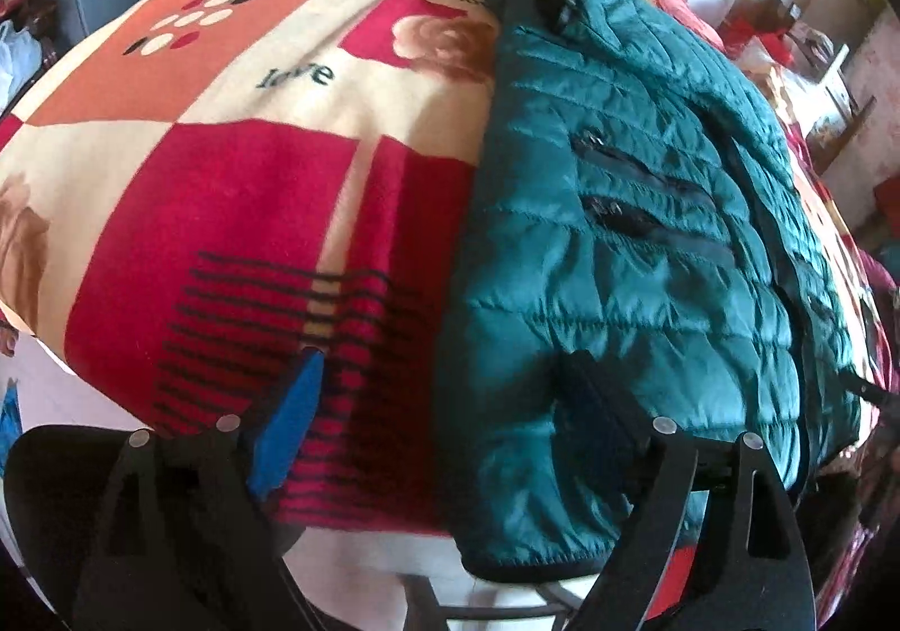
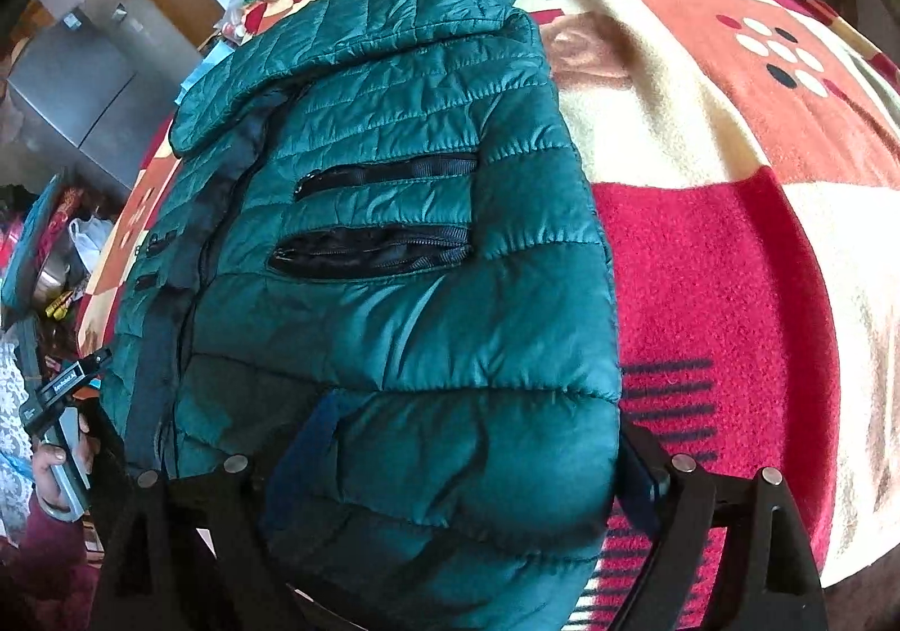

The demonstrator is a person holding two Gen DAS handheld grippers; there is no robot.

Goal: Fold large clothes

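A green quilted jacket [image 2: 394,248] is laid lengthwise on a red, cream and orange blanket [image 2: 731,215], already narrowed by having its sides turned in, with two pocket zips facing up and the collar at the end farthest from both grippers. The hem end lies nearest, partly between the fingers of each tool.

The right gripper [image 2: 455,468] is seen wide open, its fingers standing to either side of the jacket's near corner with nothing clamped. The left gripper [image 1: 444,400] is likewise spread wide; its blue-padded finger [image 1: 287,423] is over bare blanket, while the other finger is against or just over the jacket's near edge, and nothing is gripped. In the right view, the left tool is seen held in a hand [image 2: 59,462] at the far left, beside the jacket's other long edge.

The step in hand is judged to be the taking of the hem for a crosswise fold. The hem corners would need to be pinched through the puffy layers, then lifted together and carried toward the collar.
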